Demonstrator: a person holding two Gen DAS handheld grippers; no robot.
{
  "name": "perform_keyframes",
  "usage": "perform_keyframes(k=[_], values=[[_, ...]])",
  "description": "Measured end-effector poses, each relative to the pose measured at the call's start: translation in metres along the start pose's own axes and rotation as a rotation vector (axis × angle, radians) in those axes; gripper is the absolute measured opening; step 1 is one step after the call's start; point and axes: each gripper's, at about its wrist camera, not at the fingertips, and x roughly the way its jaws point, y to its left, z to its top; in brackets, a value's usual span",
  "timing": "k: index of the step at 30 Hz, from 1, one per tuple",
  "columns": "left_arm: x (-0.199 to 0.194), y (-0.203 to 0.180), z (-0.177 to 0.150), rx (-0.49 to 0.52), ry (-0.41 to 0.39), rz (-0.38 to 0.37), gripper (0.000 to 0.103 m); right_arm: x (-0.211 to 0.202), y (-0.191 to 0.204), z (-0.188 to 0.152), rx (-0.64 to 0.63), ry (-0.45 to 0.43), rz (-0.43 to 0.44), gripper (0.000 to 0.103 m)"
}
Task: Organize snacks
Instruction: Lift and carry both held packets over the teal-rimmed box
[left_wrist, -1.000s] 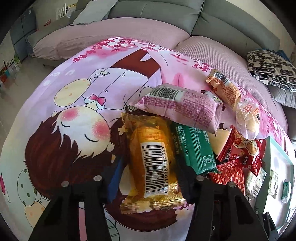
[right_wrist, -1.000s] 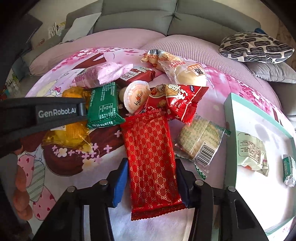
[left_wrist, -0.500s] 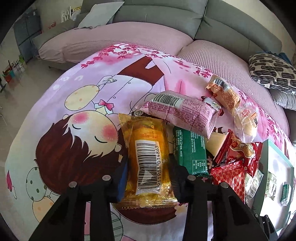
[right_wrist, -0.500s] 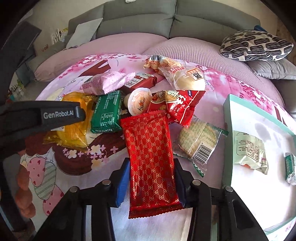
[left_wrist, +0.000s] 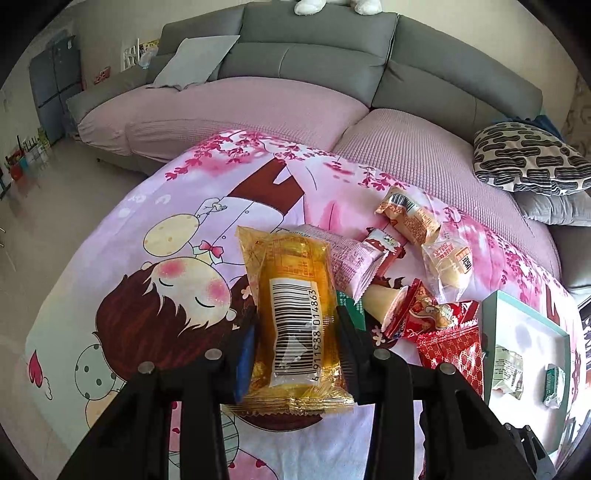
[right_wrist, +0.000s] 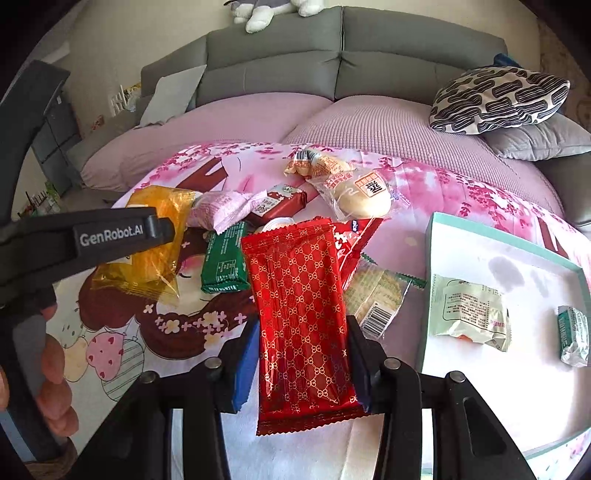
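Right wrist view shows the right gripper (right_wrist: 303, 354) clamped on the red packet (right_wrist: 301, 314) and the left gripper (left_wrist: 295, 347) on the yellow packet (left_wrist: 295, 310), both seemingly clear of the cloth, left of the tray (right_wrist: 428, 236); slick, edge-pinched wrappers could slip out.

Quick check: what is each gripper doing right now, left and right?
Left gripper: closed on the yellow snack packet.
Right gripper: closed on the red patterned packet.
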Motion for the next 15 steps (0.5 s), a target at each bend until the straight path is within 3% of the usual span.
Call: perform_keyframes(k=[15], values=[[-0.025, -0.028, -0.001, 0.037, -0.051, -0.027, 0.041, -0.025, -0.025, 0.006, 0.051, -0.058, 0.0, 0.046]])
